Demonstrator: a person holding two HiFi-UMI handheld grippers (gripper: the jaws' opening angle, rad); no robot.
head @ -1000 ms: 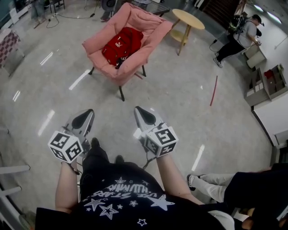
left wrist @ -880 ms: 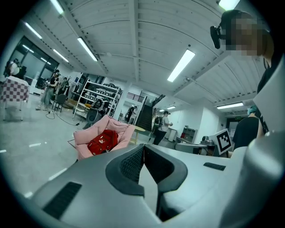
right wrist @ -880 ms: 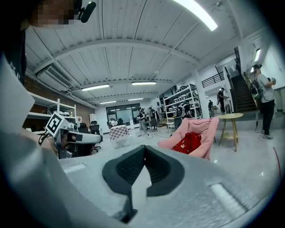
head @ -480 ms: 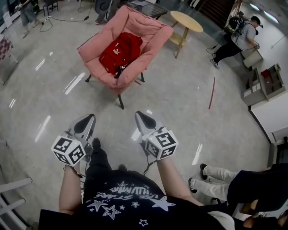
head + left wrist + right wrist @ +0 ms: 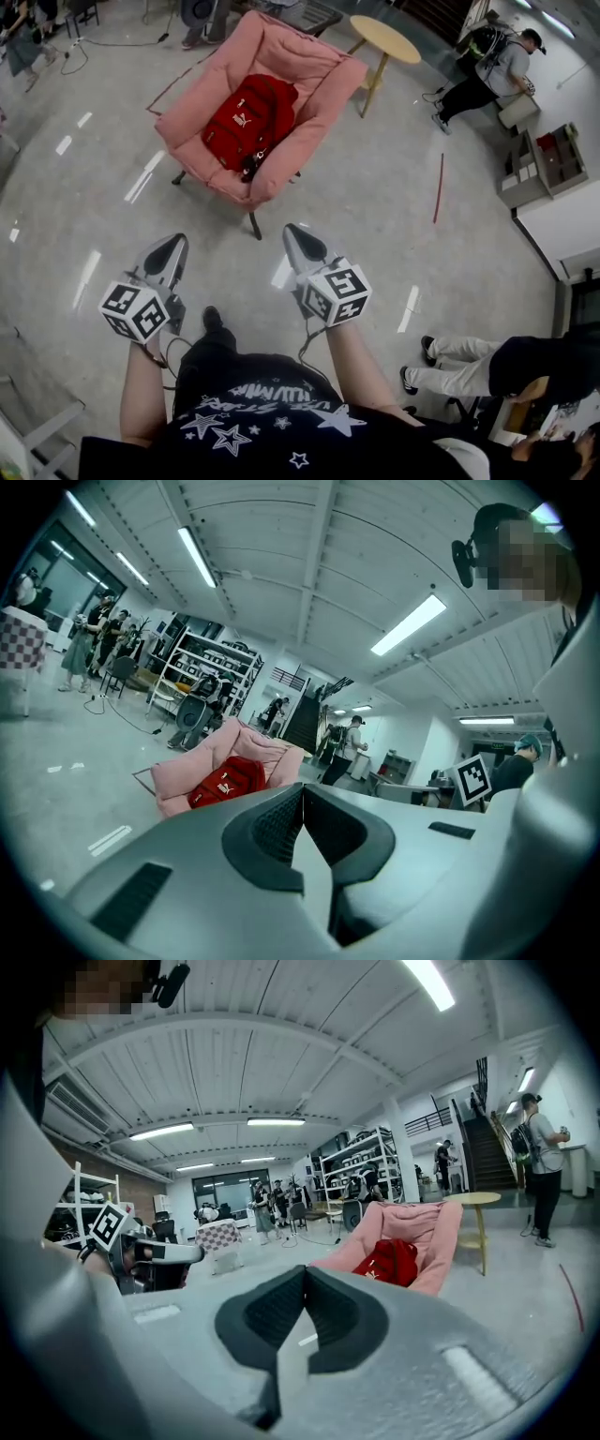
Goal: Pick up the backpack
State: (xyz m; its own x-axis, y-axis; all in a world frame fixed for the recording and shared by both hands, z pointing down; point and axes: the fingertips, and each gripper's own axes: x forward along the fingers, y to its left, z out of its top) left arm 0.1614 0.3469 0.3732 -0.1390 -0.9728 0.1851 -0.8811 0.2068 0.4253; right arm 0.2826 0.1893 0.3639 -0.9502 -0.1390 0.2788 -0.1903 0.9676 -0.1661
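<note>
Approach step: your left gripper (image 5: pixel 174 246) & right gripper (image 5: pixel 296 234) are both shut, empty, well short of the backpack (image 5: pixel 246 117) on the chair (image 5: pixel 319 70); next move needs closing in w/ jaws opened.

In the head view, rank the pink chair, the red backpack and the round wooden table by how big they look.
1. pink chair
2. red backpack
3. round wooden table, though it stands farther from the camera, so that last rank is less sure.

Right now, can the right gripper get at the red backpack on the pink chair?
Probably not yet: the right gripper, jaws shut, is well short of the red backpack in the pink chair. Only bare floor lies between.
</note>
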